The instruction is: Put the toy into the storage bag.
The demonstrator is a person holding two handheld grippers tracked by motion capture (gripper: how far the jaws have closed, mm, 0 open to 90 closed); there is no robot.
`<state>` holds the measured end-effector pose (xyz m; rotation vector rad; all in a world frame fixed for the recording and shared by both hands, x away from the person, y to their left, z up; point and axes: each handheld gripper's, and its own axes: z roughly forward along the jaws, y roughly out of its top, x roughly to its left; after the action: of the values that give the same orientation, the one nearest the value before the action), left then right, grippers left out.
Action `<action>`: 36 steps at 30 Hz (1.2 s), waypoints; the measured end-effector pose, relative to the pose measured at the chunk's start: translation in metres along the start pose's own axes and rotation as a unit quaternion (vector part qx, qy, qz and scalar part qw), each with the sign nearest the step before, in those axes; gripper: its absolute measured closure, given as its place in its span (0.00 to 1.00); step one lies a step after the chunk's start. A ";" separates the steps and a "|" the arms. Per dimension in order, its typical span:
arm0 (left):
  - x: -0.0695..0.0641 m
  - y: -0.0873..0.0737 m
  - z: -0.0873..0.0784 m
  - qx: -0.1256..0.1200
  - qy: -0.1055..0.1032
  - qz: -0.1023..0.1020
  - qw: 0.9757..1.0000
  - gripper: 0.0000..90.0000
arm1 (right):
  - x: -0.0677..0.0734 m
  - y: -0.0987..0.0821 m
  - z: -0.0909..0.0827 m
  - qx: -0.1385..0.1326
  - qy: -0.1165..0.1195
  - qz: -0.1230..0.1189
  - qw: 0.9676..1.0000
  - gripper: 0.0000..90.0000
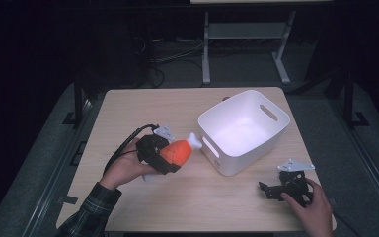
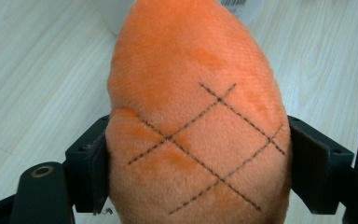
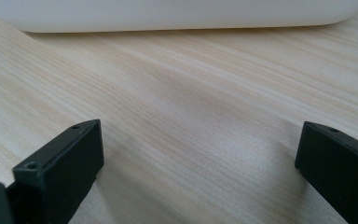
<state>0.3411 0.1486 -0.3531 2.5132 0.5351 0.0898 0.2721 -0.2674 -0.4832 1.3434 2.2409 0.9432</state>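
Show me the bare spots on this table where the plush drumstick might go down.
Bare wood lies along the table's far left, behind the left gripper holding the plush drumstick, and along the near edge between both hands. The white bin also looks empty. It is crowded between drumstick and bin, and around the right gripper.

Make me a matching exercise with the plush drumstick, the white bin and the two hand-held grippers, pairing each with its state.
1. plush drumstick
2. white bin
3. left hand-held gripper
4. right hand-held gripper

a. jaws apart, nothing between them
b. empty inside
c. orange, squeezed between two jaws
d. clamped on the toy

Pairs: 1-c, 2-b, 3-d, 4-a
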 end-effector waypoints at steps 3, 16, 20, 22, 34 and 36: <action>0.002 0.004 -0.004 -0.004 -0.001 0.002 1.000 0.22 | 0.000 0.000 0.000 -0.001 0.000 0.000 1.000 0.01; 0.009 0.019 -0.015 -0.013 -0.004 0.004 1.000 0.22 | 0.000 0.000 0.000 0.000 0.000 0.000 1.000 0.01; 0.012 0.025 -0.018 -0.015 -0.004 0.007 1.000 0.22 | 0.000 0.000 0.000 0.000 0.000 0.000 1.000 0.01; 0.013 0.029 -0.018 -0.016 -0.003 0.007 1.000 0.22 | 0.000 0.000 0.000 0.000 0.000 0.000 1.000 0.01; 0.020 0.049 -0.020 -0.024 -0.011 0.013 1.000 0.22 | 0.000 0.000 0.000 0.000 0.000 0.000 1.000 0.01; 0.021 0.052 -0.021 -0.025 -0.011 0.014 1.000 0.22 | 0.000 0.000 0.000 0.000 0.000 0.000 1.000 0.01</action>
<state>0.3750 0.1275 -0.3087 2.4700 0.4821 0.0858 0.2721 -0.2674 -0.4832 1.3434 2.2420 0.9434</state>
